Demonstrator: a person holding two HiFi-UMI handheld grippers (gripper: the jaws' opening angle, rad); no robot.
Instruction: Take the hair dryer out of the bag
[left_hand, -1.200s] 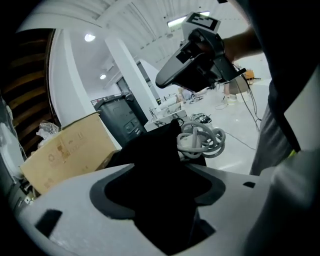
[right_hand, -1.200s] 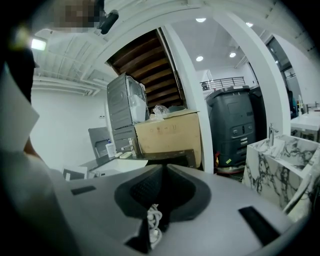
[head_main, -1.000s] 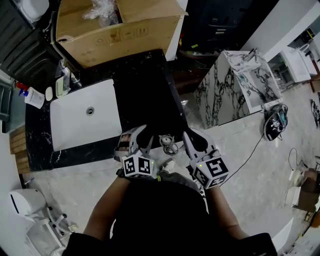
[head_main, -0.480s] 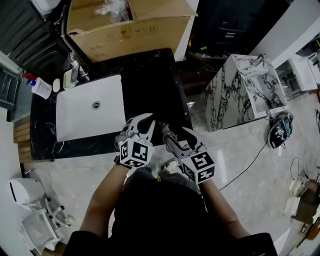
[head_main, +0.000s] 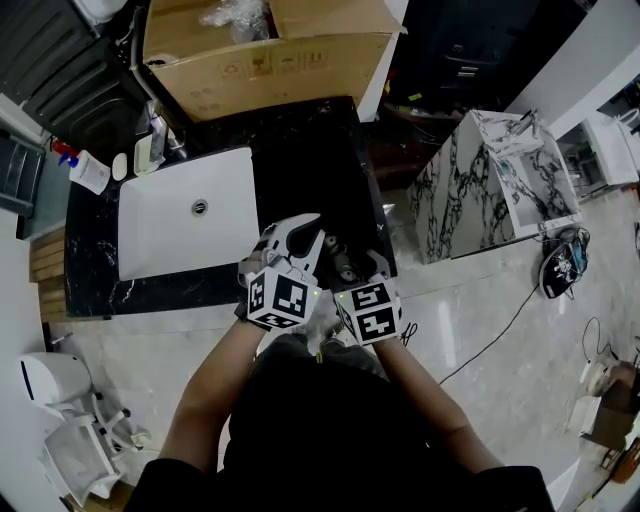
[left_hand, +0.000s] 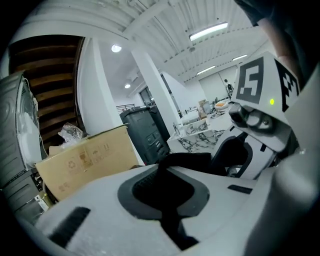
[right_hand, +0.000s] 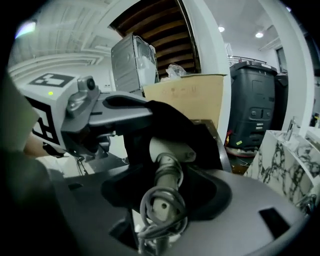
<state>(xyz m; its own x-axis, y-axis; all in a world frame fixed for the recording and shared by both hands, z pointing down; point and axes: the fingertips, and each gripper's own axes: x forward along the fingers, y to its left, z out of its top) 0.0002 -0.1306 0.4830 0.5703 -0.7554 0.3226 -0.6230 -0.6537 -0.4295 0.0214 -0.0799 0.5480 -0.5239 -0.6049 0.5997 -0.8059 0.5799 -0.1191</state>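
The hair dryer (right_hand: 169, 149) is half out of the black bag (left_hand: 187, 161), just above the near edge of the black counter (head_main: 300, 150). Its pale body is under the fabric, while the handle and the coiled cord (right_hand: 159, 206) poke out toward me. My left hand-held gripper (head_main: 300, 240) is clenched on a fold of the bag. I judge that this pinch holds the mouth up and keeps the cloth from following the dryer. My right hand-held gripper (head_main: 352, 272) has just been opening its jaws. They stand wide with the handle between them, not pressing on it. It sits there, I judge, because the handle is the one bare, firm part to take.
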